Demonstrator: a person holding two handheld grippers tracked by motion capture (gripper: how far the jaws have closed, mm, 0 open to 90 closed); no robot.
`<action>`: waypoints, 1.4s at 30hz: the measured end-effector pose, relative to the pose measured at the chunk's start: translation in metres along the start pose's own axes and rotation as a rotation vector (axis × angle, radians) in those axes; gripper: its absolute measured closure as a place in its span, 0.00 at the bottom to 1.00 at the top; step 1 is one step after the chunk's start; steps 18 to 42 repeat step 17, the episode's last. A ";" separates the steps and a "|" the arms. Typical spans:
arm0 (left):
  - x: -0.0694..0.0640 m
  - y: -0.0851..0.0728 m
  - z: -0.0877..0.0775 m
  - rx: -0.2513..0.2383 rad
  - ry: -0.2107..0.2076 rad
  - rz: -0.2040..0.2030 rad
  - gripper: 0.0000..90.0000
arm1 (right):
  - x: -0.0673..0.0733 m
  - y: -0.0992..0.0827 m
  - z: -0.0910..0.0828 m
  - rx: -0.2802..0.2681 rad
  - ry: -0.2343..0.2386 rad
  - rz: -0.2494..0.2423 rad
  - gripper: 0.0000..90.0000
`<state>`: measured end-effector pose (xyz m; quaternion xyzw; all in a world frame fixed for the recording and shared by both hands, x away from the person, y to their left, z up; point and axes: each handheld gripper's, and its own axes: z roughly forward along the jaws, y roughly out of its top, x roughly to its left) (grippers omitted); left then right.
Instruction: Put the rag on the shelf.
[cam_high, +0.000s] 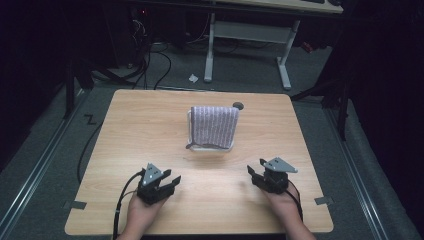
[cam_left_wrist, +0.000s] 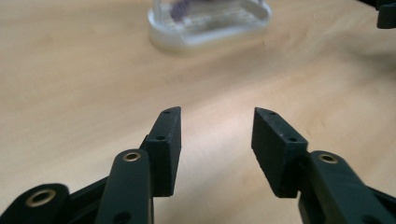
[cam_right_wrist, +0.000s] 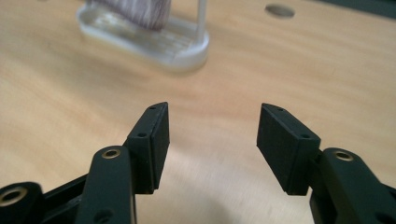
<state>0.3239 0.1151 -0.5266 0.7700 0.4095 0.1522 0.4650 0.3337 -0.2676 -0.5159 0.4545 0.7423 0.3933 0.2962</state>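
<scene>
The wooden table (cam_high: 150, 130) carries a white rack (cam_high: 212, 148) at its middle, toward the far side, with a striped towel (cam_high: 214, 126) draped over its bar. Near the front edge, well apart from the rack, the left gripper (cam_high: 169, 184) and right gripper (cam_high: 256, 172) rest low over the wood, jaws spread and empty, both aimed toward the rack.

The table (cam_high: 150, 130) carries one white rack (cam_high: 211, 146), standing near the middle toward the far edge, and one striped towel (cam_high: 214, 125) draped over it. One round dark hole (cam_high: 238, 105) sits by the far edge. Two grippers, the left gripper (cam_high: 170, 183) and the right gripper (cam_high: 256, 172), rest near the near edge, one in each of two hands. Two tape tabs (cam_high: 75, 204) flank the near corners.
</scene>
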 end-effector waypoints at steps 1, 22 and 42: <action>0.000 0.000 0.000 0.000 0.000 0.000 0.58 | 0.002 -0.008 -0.005 -0.007 0.001 0.009 0.47; -0.008 -0.007 0.000 0.023 -0.044 -0.008 0.52 | 0.001 -0.026 -0.014 0.007 0.056 0.042 0.44; -0.008 -0.007 0.000 0.023 -0.044 -0.008 0.52 | 0.001 -0.026 -0.014 0.007 0.056 0.042 0.44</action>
